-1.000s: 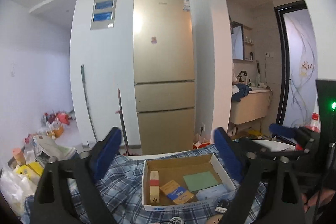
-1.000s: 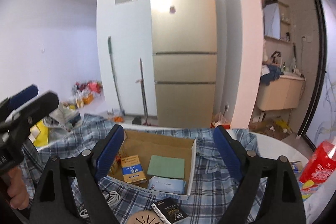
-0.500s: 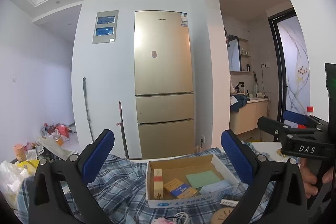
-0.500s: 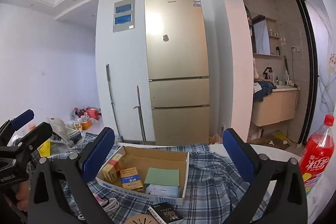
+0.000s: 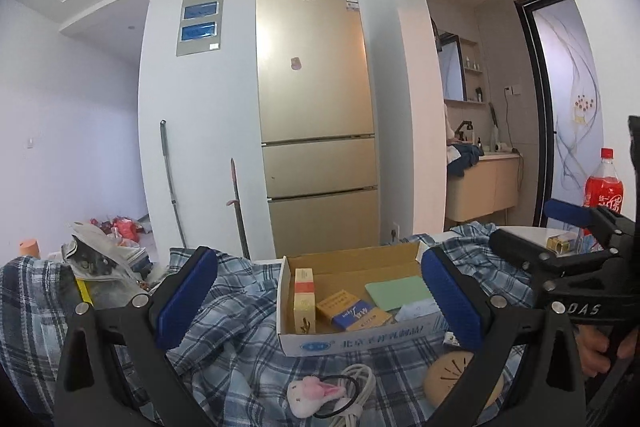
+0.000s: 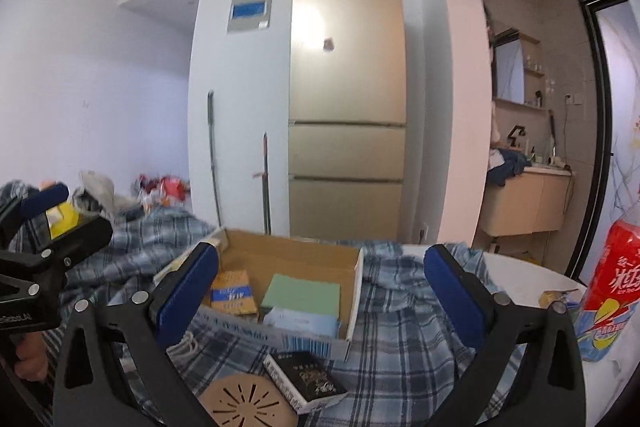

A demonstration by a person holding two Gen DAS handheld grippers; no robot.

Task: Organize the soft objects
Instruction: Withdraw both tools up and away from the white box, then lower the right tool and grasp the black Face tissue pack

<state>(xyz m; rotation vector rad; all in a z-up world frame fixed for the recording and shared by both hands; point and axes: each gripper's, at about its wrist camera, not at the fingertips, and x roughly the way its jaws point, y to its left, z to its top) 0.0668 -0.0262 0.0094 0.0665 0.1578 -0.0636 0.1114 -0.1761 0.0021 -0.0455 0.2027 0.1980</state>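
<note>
A blue plaid cloth [image 5: 240,327] [image 6: 400,307] lies rumpled over the table, under an open cardboard box [image 5: 360,341] [image 6: 356,291] that holds small packets and a green pad. A pink plush toy [image 5: 312,393] rests on a white cable [image 5: 358,383] in front of the box. My left gripper [image 5: 318,291] hovers low before the box, open and with nothing held. My right gripper [image 6: 320,287] stands open wide beside it, also with nothing held; it shows at the right of the left wrist view [image 5: 532,231].
A round wooden coaster [image 5: 460,379] [image 6: 244,403] and a black booklet [image 6: 304,383] lie near the box front. A red soda bottle [image 6: 612,291] [image 5: 604,187] and a small gold box [image 6: 554,297] stand on the white table at the right. Bags clutter the left.
Both grippers have sunk toward the table, so the box now looks flatter and closer. Both pairs of jaws have spread a little wider.
</note>
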